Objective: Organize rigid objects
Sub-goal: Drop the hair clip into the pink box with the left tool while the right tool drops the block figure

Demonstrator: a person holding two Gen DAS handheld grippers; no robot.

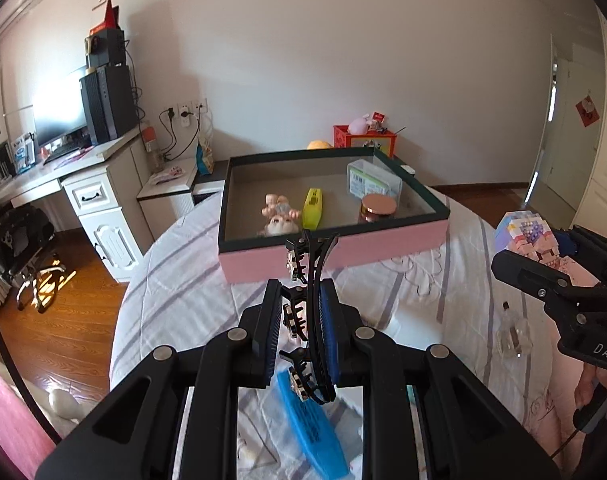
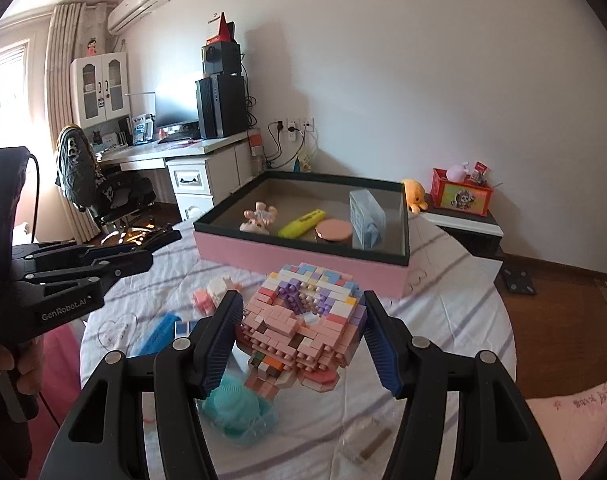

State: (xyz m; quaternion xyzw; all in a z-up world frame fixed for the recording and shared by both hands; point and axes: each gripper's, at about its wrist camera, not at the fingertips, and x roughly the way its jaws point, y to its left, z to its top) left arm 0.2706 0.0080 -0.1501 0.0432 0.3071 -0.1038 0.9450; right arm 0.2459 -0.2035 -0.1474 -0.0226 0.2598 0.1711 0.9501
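Observation:
My left gripper [image 1: 301,304] is shut on a black hair claw clip [image 1: 309,316], held above the bed in front of the pink box [image 1: 335,252]. My right gripper [image 2: 301,320] is shut on a pastel brick-built figure [image 2: 303,328], held above the bed; it also shows at the right of the left wrist view [image 1: 527,240]. The pink box [image 2: 303,260] has a dark rim and holds a small doll [image 2: 259,216], a yellow highlighter [image 2: 301,222], a copper-lidded jar [image 2: 333,230] and a clear plastic case [image 2: 367,218].
On the striped bedsheet lie a blue comb [image 1: 311,428], a teal round brush [image 2: 237,408], a small glass bottle [image 1: 513,332] and a pink toy [image 2: 209,296]. A desk and chair [image 2: 103,196] stand left, a nightstand with a red box [image 2: 461,192] right.

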